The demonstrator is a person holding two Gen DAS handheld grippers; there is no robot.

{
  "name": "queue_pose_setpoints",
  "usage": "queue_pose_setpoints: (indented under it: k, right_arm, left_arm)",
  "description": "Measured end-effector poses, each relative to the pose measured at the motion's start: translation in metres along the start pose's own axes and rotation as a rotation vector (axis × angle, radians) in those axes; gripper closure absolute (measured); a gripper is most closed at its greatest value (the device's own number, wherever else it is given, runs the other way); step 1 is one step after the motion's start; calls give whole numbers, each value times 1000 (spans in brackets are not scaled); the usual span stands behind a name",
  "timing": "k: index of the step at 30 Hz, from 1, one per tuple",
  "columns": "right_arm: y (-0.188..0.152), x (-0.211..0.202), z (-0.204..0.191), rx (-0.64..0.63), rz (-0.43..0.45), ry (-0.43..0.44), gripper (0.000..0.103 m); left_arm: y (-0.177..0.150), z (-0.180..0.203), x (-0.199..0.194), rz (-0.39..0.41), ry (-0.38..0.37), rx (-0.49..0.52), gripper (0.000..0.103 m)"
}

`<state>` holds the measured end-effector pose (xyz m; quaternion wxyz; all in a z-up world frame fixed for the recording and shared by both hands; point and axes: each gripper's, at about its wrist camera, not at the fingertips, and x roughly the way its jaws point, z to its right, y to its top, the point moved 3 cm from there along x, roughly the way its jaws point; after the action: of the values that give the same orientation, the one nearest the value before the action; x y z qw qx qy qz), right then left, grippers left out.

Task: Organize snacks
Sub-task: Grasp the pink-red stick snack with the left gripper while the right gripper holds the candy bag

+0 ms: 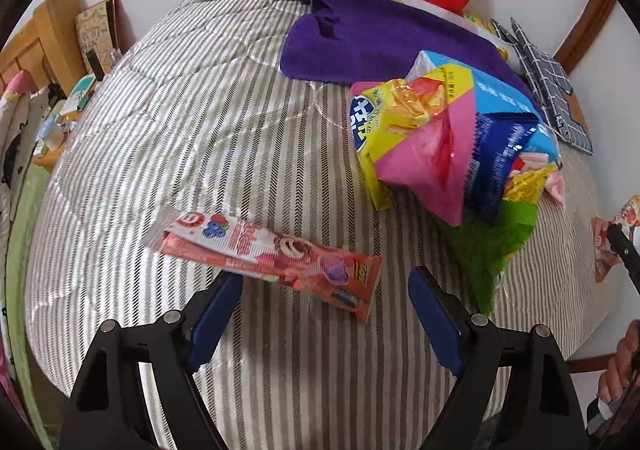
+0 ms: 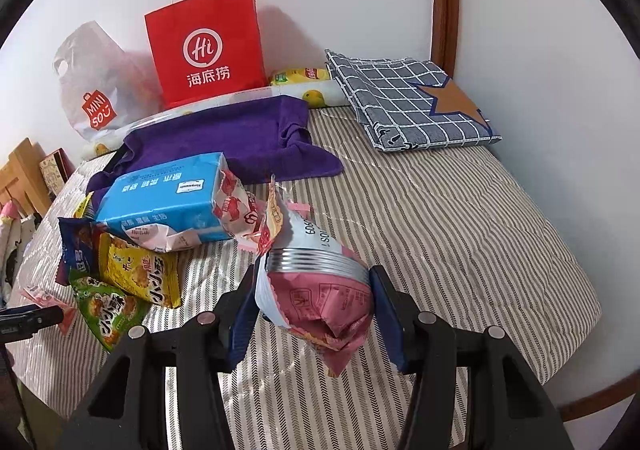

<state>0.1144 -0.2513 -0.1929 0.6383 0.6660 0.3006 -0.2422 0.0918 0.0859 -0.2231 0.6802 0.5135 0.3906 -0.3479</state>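
A long pink biscuit packet (image 1: 264,254) lies flat on the striped bed cover (image 1: 180,122). My left gripper (image 1: 324,278) hangs open just above the packet's near edge, one blue finger at each side, neither pad pressing on it. My right gripper (image 2: 314,274) is shut on a pink and silver snack bag (image 2: 320,290), held off the bed. To its left lies a heap of snacks: a blue pack (image 2: 160,202), a yellow bag (image 2: 140,270) and a green bag (image 2: 104,306). In the left wrist view the same heap (image 1: 440,138) lies to the right of the gripper.
A purple towel (image 2: 224,138) lies behind the heap. A red paper bag (image 2: 208,46) and a white plastic bag (image 2: 92,82) stand against the wall. A checked cushion (image 2: 404,102) fills the far right corner. A wooden bedside shelf (image 1: 52,42) stands left. A hand (image 1: 624,366) shows at the lower right.
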Motion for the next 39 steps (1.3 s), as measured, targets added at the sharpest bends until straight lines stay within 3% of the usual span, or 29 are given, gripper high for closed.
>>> queue_pose_setpoints:
  k: [8, 11, 17, 22, 28, 39]
  right_arm:
    - [5, 2, -7, -9, 0, 12, 52]
    - [7, 6, -11, -14, -8, 13, 52]
    - [8, 12, -15, -13, -26, 20, 52]
    - [11, 12, -16, -18, -22, 14, 52]
    - [13, 9, -18, -17, -14, 10, 52]
    - [13, -3, -18, -10, 5, 9, 52]
  left_arm:
    - [13, -4, 9, 19, -1, -25, 20]
    - [18, -2, 11, 27, 4, -16, 26]
    - [22, 5, 16, 54, 62, 35, 31]
    - [24, 11, 19, 70, 120, 91, 43]
    - [26, 8, 17, 68, 112, 87, 61]
    - [26, 2, 2, 77, 49, 56, 74]
